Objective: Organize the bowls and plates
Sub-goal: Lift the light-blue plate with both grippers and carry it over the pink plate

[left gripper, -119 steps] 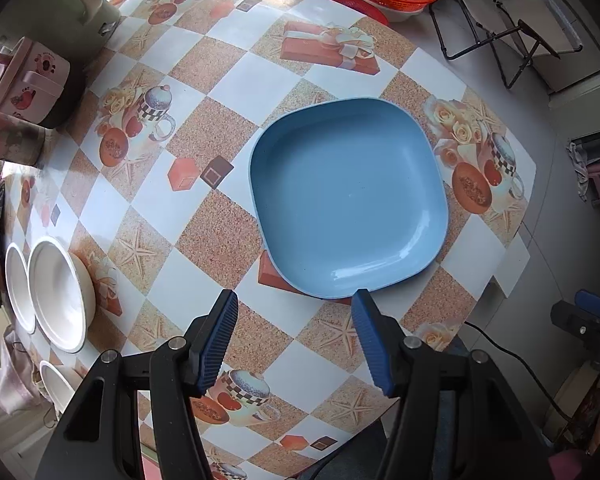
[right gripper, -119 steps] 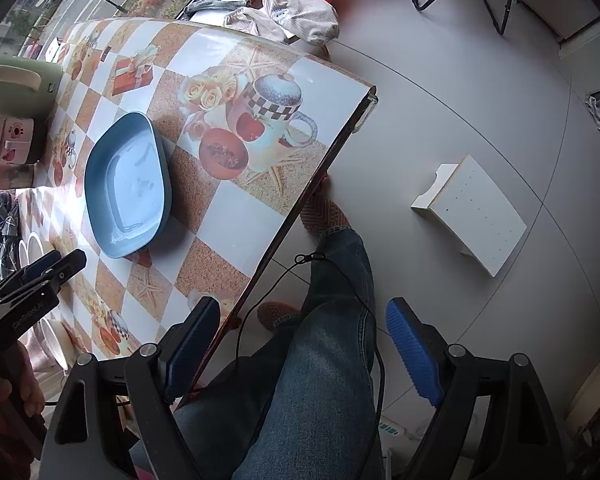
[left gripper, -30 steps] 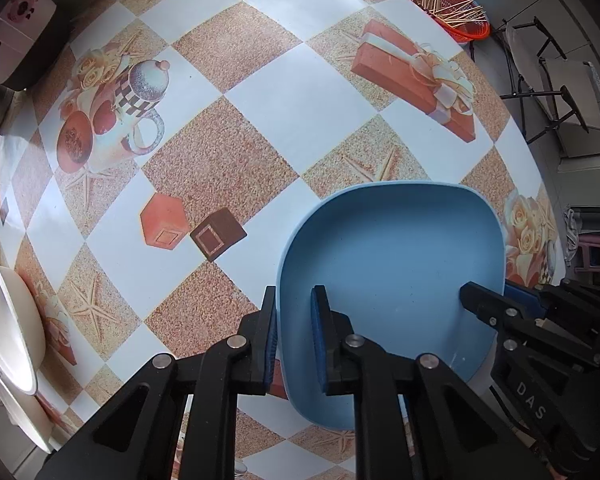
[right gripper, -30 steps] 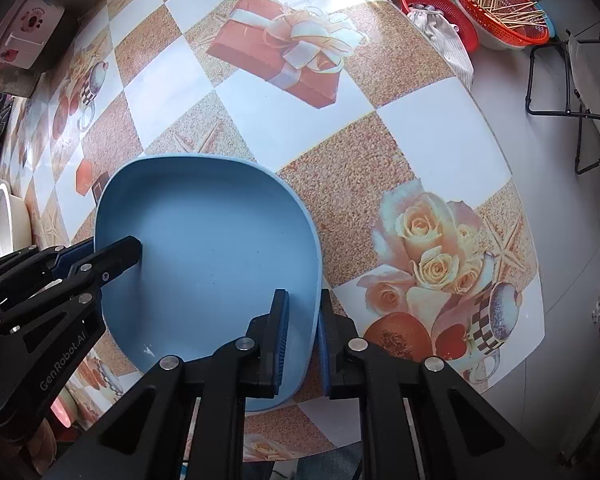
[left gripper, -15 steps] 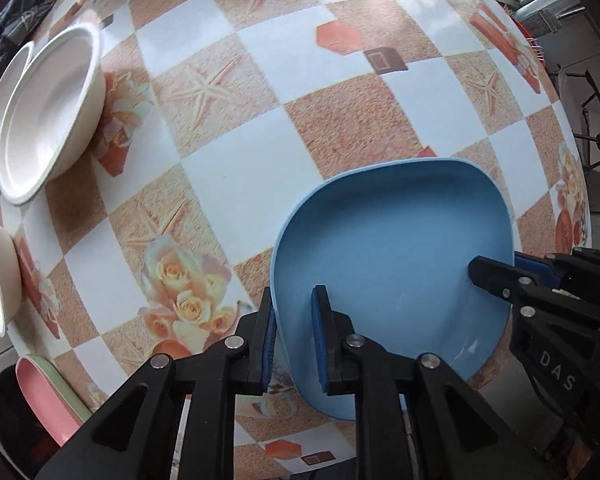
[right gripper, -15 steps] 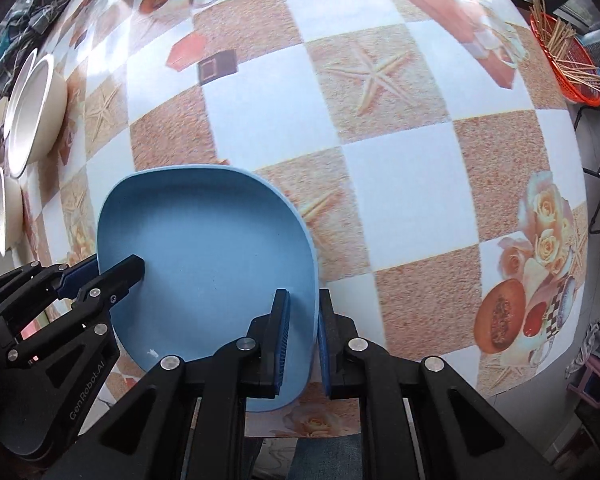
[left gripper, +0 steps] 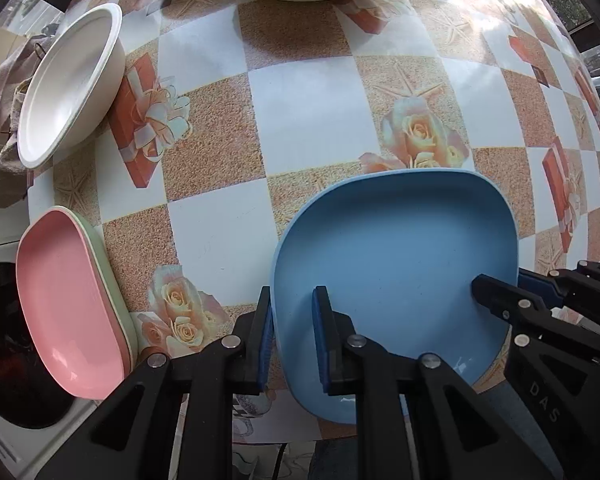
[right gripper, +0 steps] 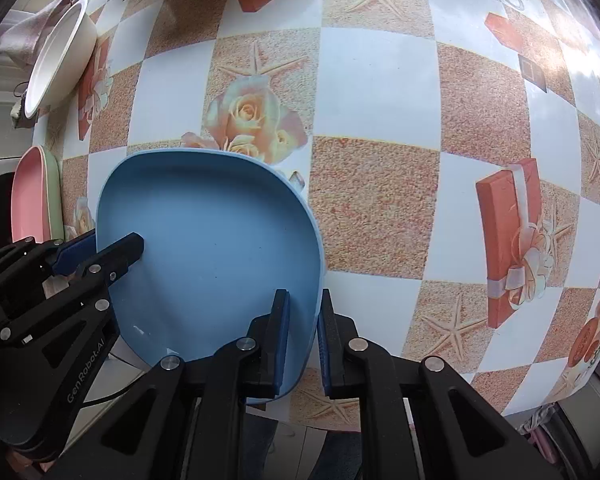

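Worktop (left gripper: 308,96) w/ checkered cloth; blue plate (left gripper: 396,264) held just above its near edge, pink plate (left gripper: 60,300) stacked on green one at left edge, probably the stack it's meant for. Left gripper (left gripper: 290,336) and right gripper (right gripper: 303,336) each clenched on opposite rims, keeping the wide plate level.

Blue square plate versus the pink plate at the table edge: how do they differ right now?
The blue square plate is clamped at opposite rims by the left gripper and right gripper; the pink plate is free. The pink one sits nested on a pale green plate; the blue one is alone. Both are rounded-square, shallow and empty.
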### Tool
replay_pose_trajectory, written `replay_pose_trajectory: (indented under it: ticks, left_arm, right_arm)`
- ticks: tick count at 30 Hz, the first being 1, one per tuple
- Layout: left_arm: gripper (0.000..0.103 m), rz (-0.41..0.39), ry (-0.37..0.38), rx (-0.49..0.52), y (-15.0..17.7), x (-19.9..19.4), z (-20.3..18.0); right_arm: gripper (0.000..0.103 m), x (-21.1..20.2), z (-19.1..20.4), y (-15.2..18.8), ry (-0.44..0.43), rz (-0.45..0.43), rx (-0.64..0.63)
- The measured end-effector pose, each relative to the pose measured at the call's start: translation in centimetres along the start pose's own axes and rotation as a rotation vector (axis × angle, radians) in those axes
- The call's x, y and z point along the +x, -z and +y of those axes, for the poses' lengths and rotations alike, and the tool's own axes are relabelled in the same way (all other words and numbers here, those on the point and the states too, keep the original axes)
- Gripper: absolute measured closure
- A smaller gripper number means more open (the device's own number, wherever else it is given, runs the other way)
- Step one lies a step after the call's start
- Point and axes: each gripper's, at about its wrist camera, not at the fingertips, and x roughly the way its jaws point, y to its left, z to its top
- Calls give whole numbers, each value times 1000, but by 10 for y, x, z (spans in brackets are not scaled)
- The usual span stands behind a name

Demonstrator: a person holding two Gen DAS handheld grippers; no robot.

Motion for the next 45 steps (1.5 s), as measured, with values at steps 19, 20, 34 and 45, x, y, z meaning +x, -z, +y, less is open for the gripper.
replay_pose_trajectory:
  ticks: [19, 20, 34, 45]
  left_arm:
    - [81, -27, 6, 7, 14, 11, 51]
    - [81, -25, 6, 7, 14, 11, 48]
    - [80, -37, 13, -3, 40, -9, 50]
    - [80, -41, 8, -38, 64, -13, 66]
  right_arm:
    - [88, 11, -4, -2, -2, 1, -16]
    - [88, 11, -7, 3, -2, 2, -16]
    - [88, -1, 2, 19, -41, 25, -10]
    - [88, -12, 28, 23, -51, 8, -52]
